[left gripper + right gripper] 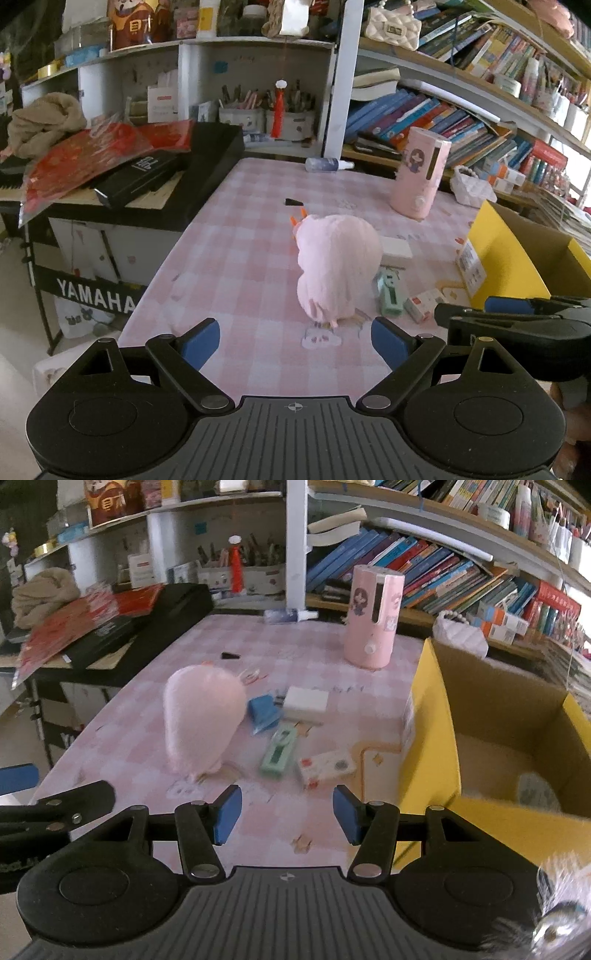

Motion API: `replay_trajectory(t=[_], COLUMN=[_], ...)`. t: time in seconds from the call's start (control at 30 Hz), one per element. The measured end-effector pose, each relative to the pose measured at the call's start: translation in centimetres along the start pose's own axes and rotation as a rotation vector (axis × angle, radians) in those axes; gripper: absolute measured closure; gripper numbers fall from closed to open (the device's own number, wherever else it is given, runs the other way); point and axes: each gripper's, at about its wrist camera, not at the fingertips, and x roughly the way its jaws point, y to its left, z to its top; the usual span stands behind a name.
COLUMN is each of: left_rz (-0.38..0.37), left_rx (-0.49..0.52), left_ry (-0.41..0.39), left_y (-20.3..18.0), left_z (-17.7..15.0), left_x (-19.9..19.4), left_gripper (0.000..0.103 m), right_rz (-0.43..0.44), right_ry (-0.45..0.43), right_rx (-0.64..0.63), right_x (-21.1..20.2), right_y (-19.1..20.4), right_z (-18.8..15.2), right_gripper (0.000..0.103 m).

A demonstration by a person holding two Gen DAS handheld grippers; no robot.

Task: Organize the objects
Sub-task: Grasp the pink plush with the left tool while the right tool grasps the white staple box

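Both empty – left gripper [295, 341] spread wide, right gripper [287, 818] half-spread. Pink plush [203, 720], green case [279, 751], small boxes on counter [229, 258]; yellow box [436, 720] nearly empty – most sorting left.

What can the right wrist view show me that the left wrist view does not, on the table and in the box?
Only the right wrist view shows the blue pouch beside the pink plush toy, and the inside of the yellow box with something pale on its floor. Only the left wrist view shows the YAMAHA lettering under the keyboard. Both show the plush toy, the pink canister, the green device, the white block and open, empty tongs.
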Motion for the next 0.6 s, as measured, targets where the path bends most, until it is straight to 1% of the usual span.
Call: replay_trajectory(t=[0.13,0.23,0.3,0.47,0.53,0.57,0.6], left_rz=[0.008,0.018,0.023,0.022,0.018,0.017,0.016], left_rx=[0.002,0.001,0.002,0.005,0.006,0.006,0.006], left_ry=[0.013,0.026,0.034,0.054,0.062,0.065,0.067], left_y=[-0.5,-0.8,-0.9,-1.6,-1.9,-2.0,-2.2], left_z=[0.8,1.5,1.8,2.4,2.7,2.8,3.0], left_x=[1.5,2.6,3.2,4.8,5.4,5.8,6.1], left_gripper=[0.012,0.012,0.012,0.012,0.012,0.012,0.012], right_rz=[0.001,-0.003,-0.039,-0.072,-0.061,-0.04,-0.008], right_ry=[0.019,0.057,0.089,0.129,0.148,0.159,0.171], right_rx=[0.014,0.016,0.033,0.075,0.106,0.117,0.12], right_x=[2.3,4.2,5.6,7.8,8.5,8.9,9.3], right_y=[-0.7,-1.1,-1.7,-3.3,-4.3,-4.7,-4.9], right_z=[1.2,1.7,2.1,2.7,2.9,2.9,3.0], right_gripper=[0.051,0.05,0.048,0.047,0.047,0.045,0.04])
